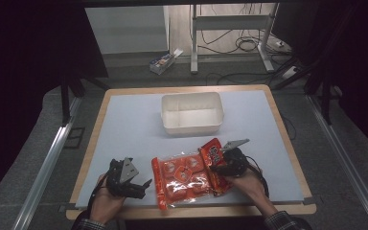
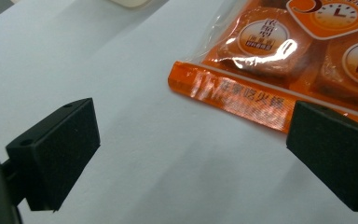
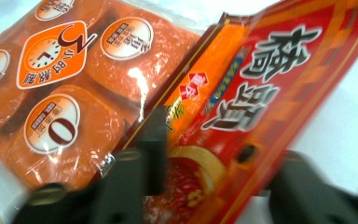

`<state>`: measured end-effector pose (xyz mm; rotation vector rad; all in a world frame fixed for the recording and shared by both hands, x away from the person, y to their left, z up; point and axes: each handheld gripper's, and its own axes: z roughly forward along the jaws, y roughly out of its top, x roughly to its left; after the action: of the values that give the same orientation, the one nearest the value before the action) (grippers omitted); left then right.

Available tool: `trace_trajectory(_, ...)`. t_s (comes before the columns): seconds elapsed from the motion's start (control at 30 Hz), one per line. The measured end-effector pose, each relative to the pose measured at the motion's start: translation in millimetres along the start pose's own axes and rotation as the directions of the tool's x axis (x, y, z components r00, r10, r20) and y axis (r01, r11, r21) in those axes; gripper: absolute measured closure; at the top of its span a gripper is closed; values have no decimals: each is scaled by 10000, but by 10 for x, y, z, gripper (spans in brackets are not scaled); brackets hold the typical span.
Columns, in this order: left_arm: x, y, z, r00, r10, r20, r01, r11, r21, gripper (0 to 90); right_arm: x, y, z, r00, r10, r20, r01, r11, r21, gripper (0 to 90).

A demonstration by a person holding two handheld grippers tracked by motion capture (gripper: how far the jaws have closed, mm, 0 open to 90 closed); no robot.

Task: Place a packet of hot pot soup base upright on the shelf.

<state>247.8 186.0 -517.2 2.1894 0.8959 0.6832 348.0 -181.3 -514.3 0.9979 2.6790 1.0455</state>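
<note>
A large clear orange bag (image 1: 182, 179) of several wrapped cakes lies flat on the table near its front edge. A red snack packet (image 1: 214, 154) with big printed characters rests tilted against the bag's right side. My right gripper (image 1: 223, 165) is shut across that red packet (image 3: 261, 84), one jaw at each long edge, right gripper (image 3: 219, 163). The orange bag (image 3: 74, 93) lies just beyond it on the left. My left gripper (image 1: 141, 188) stands open on the table left of the bag. The bag's sealed orange edge (image 2: 233, 95) lies between and just beyond the open left gripper (image 2: 191, 140).
A white rectangular bin (image 1: 191, 112) stands empty at the back middle of the pale blue mat (image 1: 129, 124), with a wooden table rim around it. Beyond the table, a small box (image 1: 163, 62), desk legs and cables lie on the floor.
</note>
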Motion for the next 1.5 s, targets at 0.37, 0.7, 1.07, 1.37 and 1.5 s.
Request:
trace_trajectory(0.37,31,-15,-21,9994,28,-352,-30,10000,-33,27,58,149,-85,9988,327,-367,-322,9994,135,891)
trace_trajectory(0.7,46,-17,-36,9989,-51,-455,44,9999,-160,28,153,519,-425,9971,-140,-751,118,9995,-289,891)
trace_trajectory(1.07,56,-15,-46,9987,64,-514,-72,9998,-159,29,282,1049,-803,9891,-1020,-1064,973,9941,-483,892)
trace_trajectory(1.37,75,-13,-75,9991,-193,-381,174,9986,-508,31,455,1466,-1090,9747,-2003,-992,1961,9793,-505,892)
trace_trajectory(1.5,84,-12,-87,9992,-224,-325,203,9979,-615,32,511,1592,-1212,9669,-2436,-763,2407,9695,-459,893)
